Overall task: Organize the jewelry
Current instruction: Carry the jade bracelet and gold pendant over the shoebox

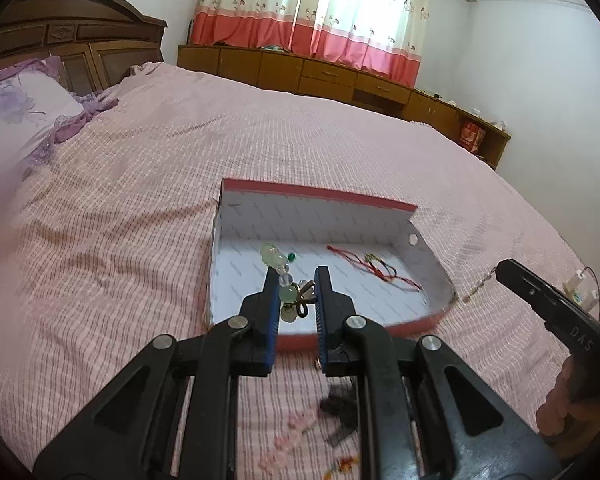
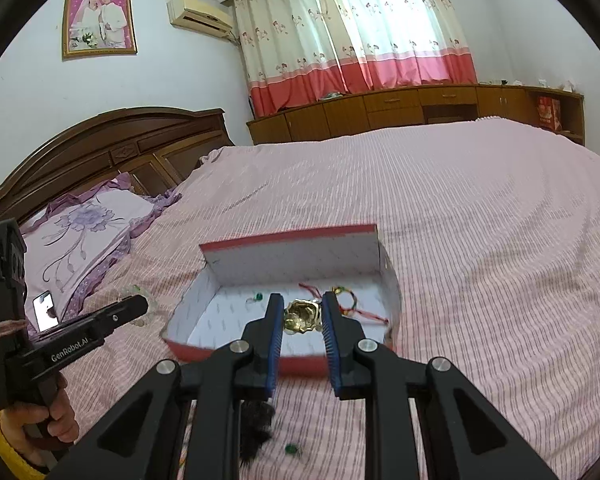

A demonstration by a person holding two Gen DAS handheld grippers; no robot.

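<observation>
A shallow red box [image 1: 320, 192] [image 2: 288, 236] with white lining lies on the pink bedspread. Inside it are a red cord bracelet [image 1: 364, 268] [image 2: 374, 317] and a small green-stone ring [image 1: 292, 257] [image 2: 258, 294]. My left gripper [image 1: 296, 276] [image 2: 140, 304] hovers over the box's near left part, shut on a bracelet of pale green and clear beads [image 1: 274, 258]. My right gripper [image 2: 302, 300] [image 1: 502, 270] is over the box's near edge, shut on a gold ornament [image 2: 300, 316]; a short chain [image 1: 478, 286] dangles from it.
Loose on the bedspread in front of the box are a pink bead bracelet [image 1: 292, 428], a black fluffy piece [image 2: 256, 432] and a green-stone ring [image 2: 290, 448]. A phone [image 2: 46, 310] lies by the purple pillow [image 2: 84, 236]. Headboard at left, wooden cabinets beyond the bed.
</observation>
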